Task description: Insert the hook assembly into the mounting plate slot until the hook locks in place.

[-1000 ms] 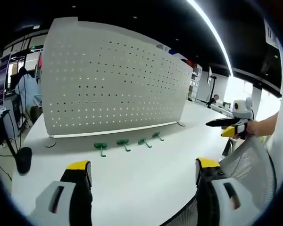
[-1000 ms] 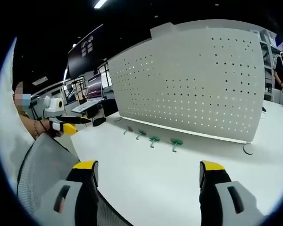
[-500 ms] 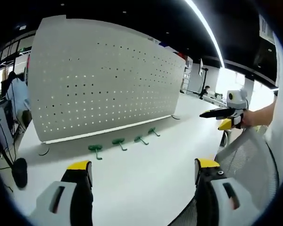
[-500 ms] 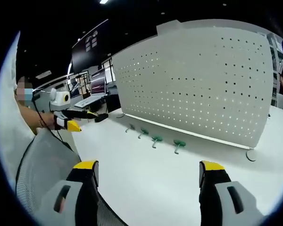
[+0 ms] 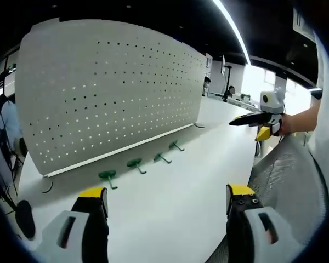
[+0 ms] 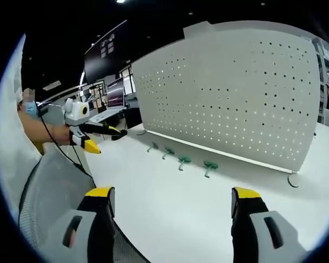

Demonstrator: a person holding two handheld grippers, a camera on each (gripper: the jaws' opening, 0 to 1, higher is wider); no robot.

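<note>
A white perforated mounting plate (image 5: 109, 87) stands upright on the white table (image 5: 170, 213). Several green hooks lie in a row on the table before its foot; the nearest in the left gripper view is a green hook (image 5: 107, 176). In the right gripper view the plate (image 6: 230, 93) stands at the back and the row ends in a green hook (image 6: 210, 166). My left gripper (image 5: 165, 197) is open and holds nothing, well short of the hooks. My right gripper (image 6: 172, 194) is open and holds nothing too. Each gripper is also seen in the other's view, hand-held: right gripper (image 5: 256, 119), left gripper (image 6: 93, 131).
A grey mesh chair back (image 5: 285, 186) sits at the table's near edge, between the grippers, also seen as a chair back (image 6: 46, 192). Round feet (image 6: 289, 180) hold the plate up. Monitors (image 6: 112, 98) and desks stand behind. A person's arm (image 5: 304, 120) reaches in.
Both views have shifted with the hands; the plate now sits further left in the left gripper view. The hooks lie where they were. Both grippers stay open.
</note>
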